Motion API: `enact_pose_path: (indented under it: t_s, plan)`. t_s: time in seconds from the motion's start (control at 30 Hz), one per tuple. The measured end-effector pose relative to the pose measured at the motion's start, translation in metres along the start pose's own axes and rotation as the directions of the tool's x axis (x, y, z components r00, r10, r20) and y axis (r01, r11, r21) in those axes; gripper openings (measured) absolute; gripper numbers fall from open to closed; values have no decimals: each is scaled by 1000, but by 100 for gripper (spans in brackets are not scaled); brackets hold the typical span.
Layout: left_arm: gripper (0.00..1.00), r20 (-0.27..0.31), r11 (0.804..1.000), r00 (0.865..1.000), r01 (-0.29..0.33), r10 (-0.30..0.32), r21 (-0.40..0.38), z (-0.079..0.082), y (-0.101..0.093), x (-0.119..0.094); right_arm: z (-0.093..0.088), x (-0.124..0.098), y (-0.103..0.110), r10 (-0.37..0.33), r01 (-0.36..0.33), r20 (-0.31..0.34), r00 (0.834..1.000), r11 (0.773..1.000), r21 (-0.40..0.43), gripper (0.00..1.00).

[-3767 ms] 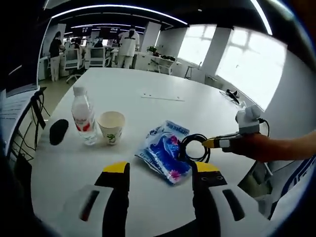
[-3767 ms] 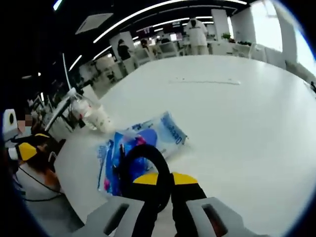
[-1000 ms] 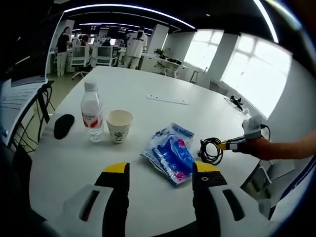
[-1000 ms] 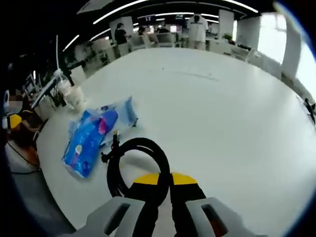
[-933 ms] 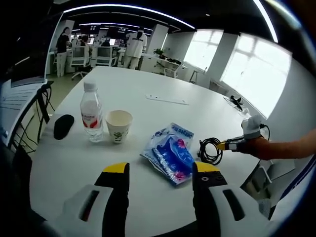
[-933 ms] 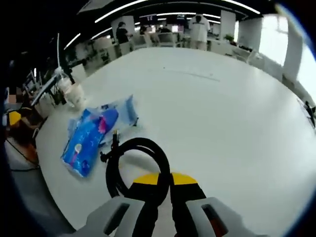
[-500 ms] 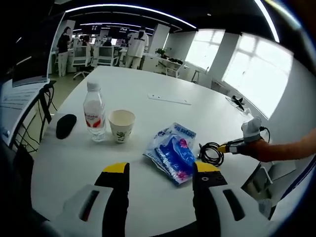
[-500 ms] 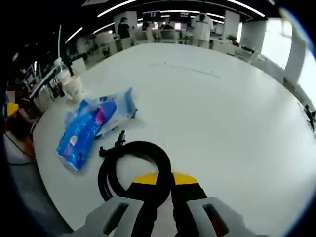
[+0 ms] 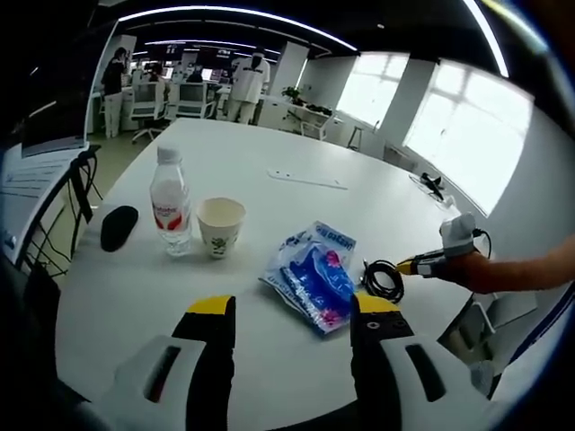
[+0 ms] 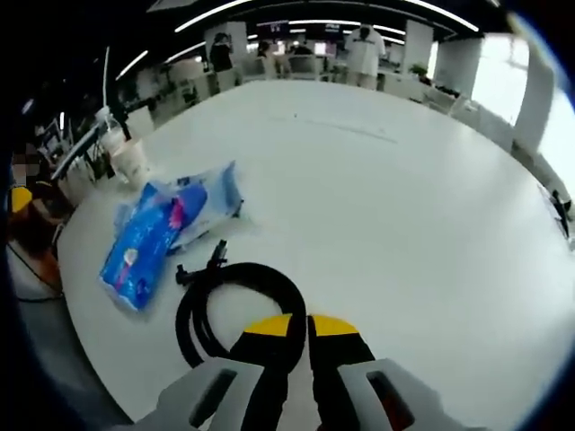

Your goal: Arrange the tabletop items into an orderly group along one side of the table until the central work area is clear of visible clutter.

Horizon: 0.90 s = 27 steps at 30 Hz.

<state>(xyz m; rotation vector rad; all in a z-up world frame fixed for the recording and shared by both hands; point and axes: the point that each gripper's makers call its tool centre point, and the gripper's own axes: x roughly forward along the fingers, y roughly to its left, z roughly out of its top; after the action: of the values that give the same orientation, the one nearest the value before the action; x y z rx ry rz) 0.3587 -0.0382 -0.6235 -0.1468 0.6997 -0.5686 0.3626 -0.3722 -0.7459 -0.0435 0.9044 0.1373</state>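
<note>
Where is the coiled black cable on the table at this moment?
In the left gripper view the coiled black cable lies on the white table, between the blue packet and the right gripper.

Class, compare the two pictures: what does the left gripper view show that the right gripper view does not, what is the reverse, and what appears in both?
Left gripper view alone: the dark oval object beside the water bottle, and the left tongs, open and holding nothing. Right gripper view alone: the closed tips of the right tongs gripping the coiled black cable close up. Shared: the cable, the blue packet, the paper cup, the white table and the right tongs.
</note>
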Motion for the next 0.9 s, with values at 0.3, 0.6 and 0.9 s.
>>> enact_pose_path:
  t_s: [0.3, 0.6, 0.9]
  plan:
    - [51, -8, 1000, 1000, 2, -2, 0, -3, -1, -1, 3, -2, -2, -2, 2, 16, 1000, 1000, 17, 0]
    - [51, -13, 1000, 1000, 2, -2, 4, -6, -2, -1, 9, -1, 1, 6, -7, 24, 1000, 1000, 10, 0]
    - [51, -27, 1000, 1000, 16, -16, 10, -11, -10, 3, 26, 5, 18, 59, -58, 36, 998, 998, -34, 7]
